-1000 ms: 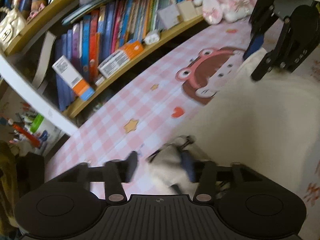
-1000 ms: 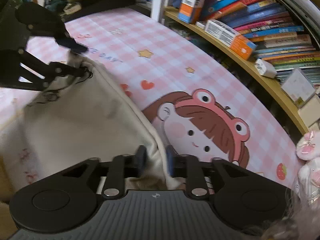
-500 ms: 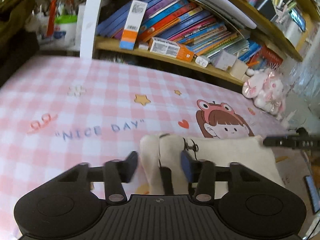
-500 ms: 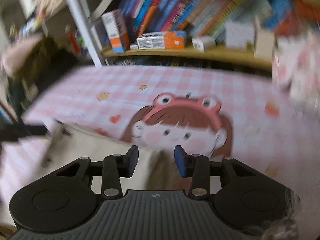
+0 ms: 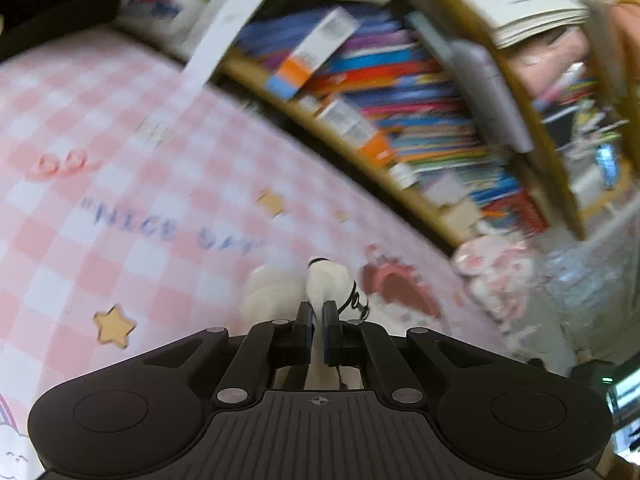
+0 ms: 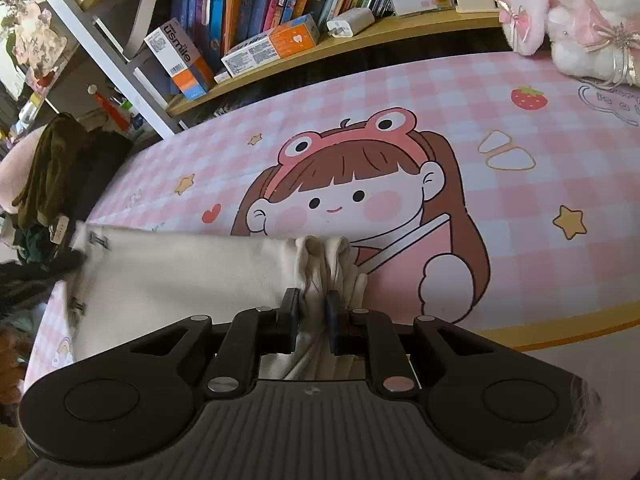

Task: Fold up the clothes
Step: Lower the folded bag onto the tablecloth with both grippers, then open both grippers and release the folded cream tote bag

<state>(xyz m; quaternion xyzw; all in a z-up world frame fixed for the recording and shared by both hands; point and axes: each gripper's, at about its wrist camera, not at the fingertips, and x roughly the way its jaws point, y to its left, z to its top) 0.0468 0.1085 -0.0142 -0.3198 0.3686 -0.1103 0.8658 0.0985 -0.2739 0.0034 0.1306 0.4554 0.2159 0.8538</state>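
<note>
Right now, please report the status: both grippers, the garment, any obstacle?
Left gripper shut on cream garment. Right gripper shut on its bunched edge. Garment stretched between them over pink mat. No obstacle seen.

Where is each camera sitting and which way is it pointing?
Left wrist: on the left gripper, facing the pink mat and bookshelf; its fingers pinch cream cloth.
Right wrist: on the right gripper, facing the mat and bookshelf; fingers pinch the cloth.
Shared: cloth, mat, bookshelf.
</note>
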